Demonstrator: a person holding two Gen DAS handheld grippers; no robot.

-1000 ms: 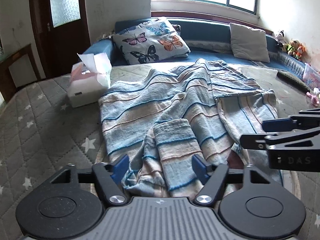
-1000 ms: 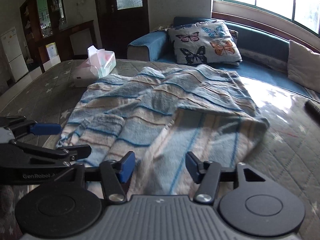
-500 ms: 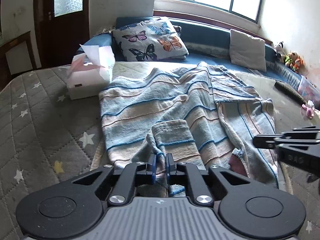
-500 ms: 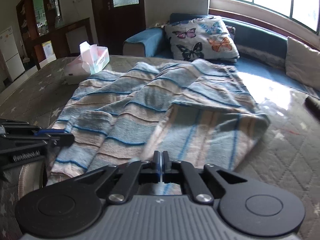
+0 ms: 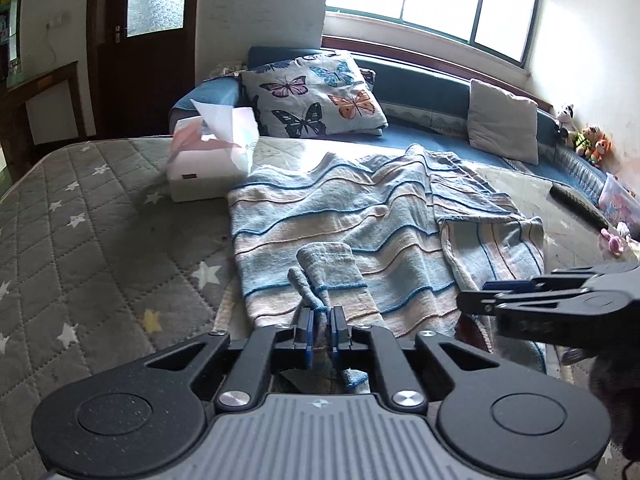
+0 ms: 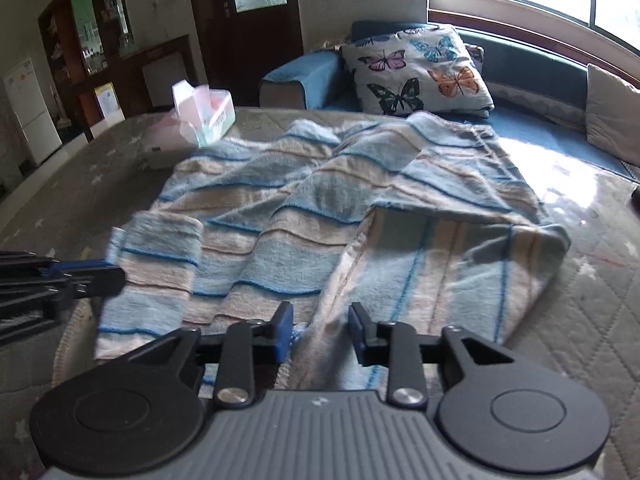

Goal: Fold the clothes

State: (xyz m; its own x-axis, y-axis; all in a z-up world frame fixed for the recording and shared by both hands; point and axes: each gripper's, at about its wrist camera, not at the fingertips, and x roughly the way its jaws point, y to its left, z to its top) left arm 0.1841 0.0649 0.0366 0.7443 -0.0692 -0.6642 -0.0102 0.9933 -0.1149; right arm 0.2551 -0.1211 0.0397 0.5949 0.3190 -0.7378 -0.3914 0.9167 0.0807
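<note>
Blue-and-beige striped garment, grey star-quilted mattress, butterfly-print pillow, white-and-pink tissue box

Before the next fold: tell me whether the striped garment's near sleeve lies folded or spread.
Folded: the sleeve lies doubled back over the striped garment, cuff pointing away, its near end pinched in the left claw.

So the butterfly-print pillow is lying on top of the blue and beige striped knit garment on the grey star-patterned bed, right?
Not quite. The butterfly-print pillow lies beyond the blue and beige striped knit garment, on the blue bench under the window, not on top of it. The garment does lie on the grey star-patterned bed. The left wrist view shows this.
</note>
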